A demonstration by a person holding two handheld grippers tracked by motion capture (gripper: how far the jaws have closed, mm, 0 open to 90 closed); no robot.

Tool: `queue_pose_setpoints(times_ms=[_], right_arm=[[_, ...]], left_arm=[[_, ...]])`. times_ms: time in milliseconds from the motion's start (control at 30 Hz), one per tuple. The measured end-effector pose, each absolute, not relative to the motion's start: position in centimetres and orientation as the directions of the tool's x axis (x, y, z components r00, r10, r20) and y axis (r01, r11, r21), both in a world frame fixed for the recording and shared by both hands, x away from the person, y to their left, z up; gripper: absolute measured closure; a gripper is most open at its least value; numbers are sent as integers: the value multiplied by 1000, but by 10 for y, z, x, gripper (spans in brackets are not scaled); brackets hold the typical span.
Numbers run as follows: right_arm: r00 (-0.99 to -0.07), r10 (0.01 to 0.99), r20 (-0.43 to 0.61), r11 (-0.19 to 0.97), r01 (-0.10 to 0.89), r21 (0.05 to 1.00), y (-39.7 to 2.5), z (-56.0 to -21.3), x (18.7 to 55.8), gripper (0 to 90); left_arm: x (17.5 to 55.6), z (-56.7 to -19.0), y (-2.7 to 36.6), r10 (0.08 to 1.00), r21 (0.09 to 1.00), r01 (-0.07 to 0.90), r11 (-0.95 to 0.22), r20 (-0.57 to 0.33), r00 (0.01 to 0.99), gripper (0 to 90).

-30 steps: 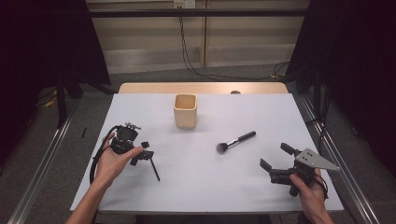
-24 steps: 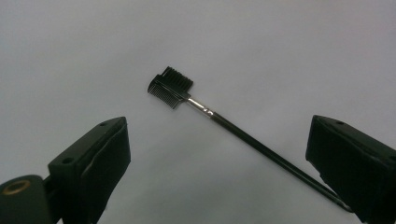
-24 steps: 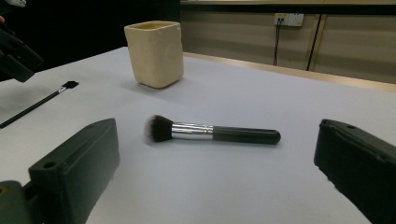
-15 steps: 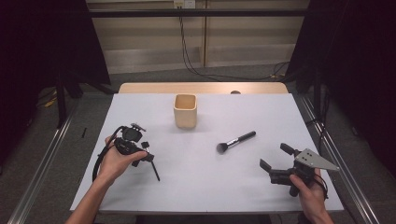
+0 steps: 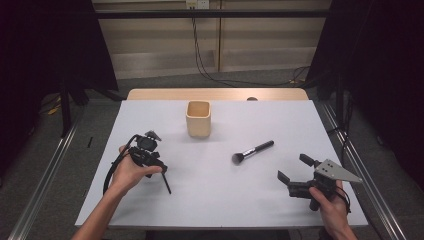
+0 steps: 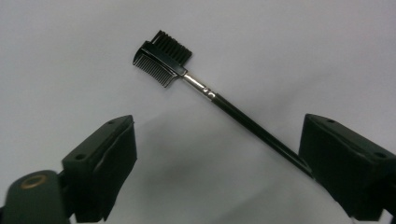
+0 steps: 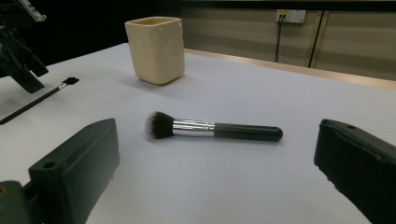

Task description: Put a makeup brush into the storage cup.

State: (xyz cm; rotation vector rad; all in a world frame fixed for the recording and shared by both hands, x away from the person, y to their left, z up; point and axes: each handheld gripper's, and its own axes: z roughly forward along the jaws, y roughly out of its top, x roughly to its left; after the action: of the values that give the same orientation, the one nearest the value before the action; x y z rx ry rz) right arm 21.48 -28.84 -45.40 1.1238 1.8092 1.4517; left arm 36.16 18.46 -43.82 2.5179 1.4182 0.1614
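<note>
A thin black brow comb-and-brush (image 6: pixel 162 58) lies on the white table, its handle (image 5: pixel 165 183) pointing toward the near edge. My left gripper (image 5: pixel 149 161) hovers over its head end, open; in the left gripper view (image 6: pixel 219 128) the handle runs under the right-hand jaw, and nothing is held. A black powder brush (image 5: pixel 252 151) with a silver ferrule lies mid-table. My right gripper (image 5: pixel 296 169) is open near the front right, jaws facing that brush (image 7: pixel 215 129) from a short way off. A cream cup (image 5: pixel 198 118) stands upright toward the back.
The white table (image 5: pixel 225 200) has a wooden strip along its far edge. In the right gripper view the cup (image 7: pixel 155 49) stands behind the powder brush, and the left gripper (image 7: pixel 18 56) and the brow comb (image 7: pixel 42 99) appear at far left. Metal rails run beside the table.
My left gripper has shifted a little to the right and nearer, over the brow comb's head end. The right gripper, the powder brush and the cup have stayed put.
</note>
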Motion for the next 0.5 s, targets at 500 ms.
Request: queue_pose_setpoints(times_ms=[500], right_arm=[[-499, 864, 70, 74, 263, 962, -288, -454, 215, 0]], left_arm=[[377, -448, 171, 878, 177, 868, -463, -38, 476, 274]])
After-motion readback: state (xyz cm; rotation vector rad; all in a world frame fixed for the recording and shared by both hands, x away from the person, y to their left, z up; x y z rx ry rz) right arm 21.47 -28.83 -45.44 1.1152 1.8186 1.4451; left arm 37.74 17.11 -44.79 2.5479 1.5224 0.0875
